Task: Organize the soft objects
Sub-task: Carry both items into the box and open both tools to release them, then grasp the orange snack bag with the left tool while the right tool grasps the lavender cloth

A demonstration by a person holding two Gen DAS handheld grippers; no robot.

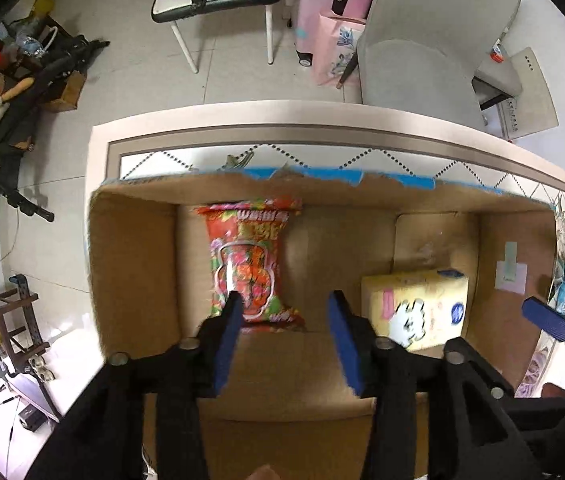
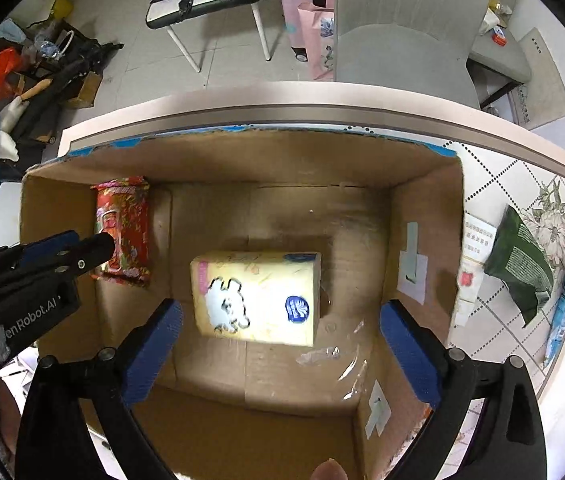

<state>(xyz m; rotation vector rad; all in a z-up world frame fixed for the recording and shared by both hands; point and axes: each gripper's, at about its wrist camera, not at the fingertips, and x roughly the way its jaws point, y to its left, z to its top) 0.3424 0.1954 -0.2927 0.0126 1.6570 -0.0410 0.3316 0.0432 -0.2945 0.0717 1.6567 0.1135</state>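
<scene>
An open cardboard box (image 1: 134, 264) (image 2: 210, 160) sits on the table. Inside lie a red snack bag (image 1: 246, 264) (image 2: 124, 228) at the left and a yellow tissue pack (image 1: 418, 308) (image 2: 258, 296) near the middle. My left gripper (image 1: 282, 340) is open and empty, above the box just in front of the red bag; it also shows in the right wrist view (image 2: 82, 252). My right gripper (image 2: 278, 344) is open and empty, above the tissue pack; one of its fingers (image 1: 548, 320) shows in the left wrist view.
A dark green bag (image 2: 522, 260) and a blue packet (image 2: 560, 320) lie on the patterned table (image 2: 494, 172) right of the box. A grey chair (image 1: 434, 40) stands behind the table. Pink suitcases (image 1: 322, 4), a bench and clutter lie on the floor.
</scene>
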